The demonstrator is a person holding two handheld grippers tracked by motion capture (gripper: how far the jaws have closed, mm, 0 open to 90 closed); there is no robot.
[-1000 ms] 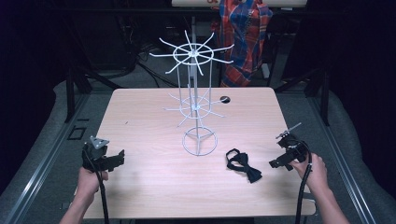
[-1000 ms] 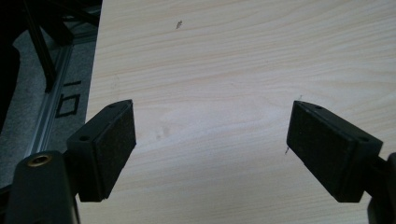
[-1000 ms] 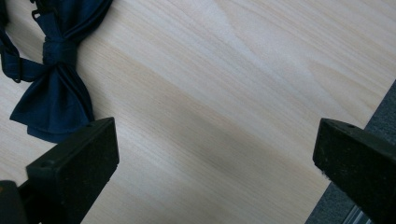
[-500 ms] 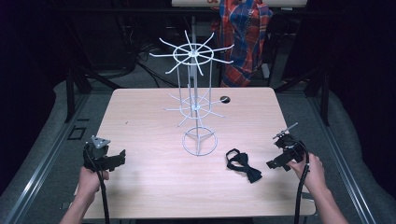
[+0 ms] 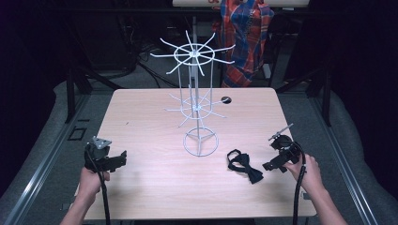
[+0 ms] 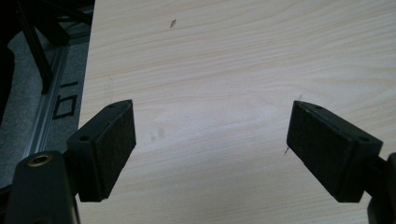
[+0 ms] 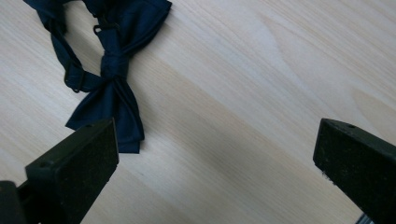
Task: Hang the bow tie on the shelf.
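Table [image 5: 141, 117]: pale wood top, takes up the centre of the high view.

Wire rack [image 5: 195, 93]: white, two tiers of radiating arms, ring base at mid-frame; every arm visible is bare.

Bow tie [image 5: 245, 166]: dark navy with strap, lying flat on the table, lower right of centre in the high view, just right of the rack's ring base. In the right gripper view it sits at upper left [image 7: 109, 70], one wing ending just above the left jaw.

Left gripper [image 5: 123, 159]: lower left of the high view, held low over bare table, well apart from the tie. Jaws spread wide, nothing between them [image 6: 210, 144].

Right gripper [image 5: 270, 166]: lower right of the high view, near the tie but not touching. Jaws wide apart over bare wood [image 7: 215, 158].

Step, as judged: approach before the pick. Next move calls for shifting the right gripper toward the tie so that its knot or a wing falls between the jaws, then closing.
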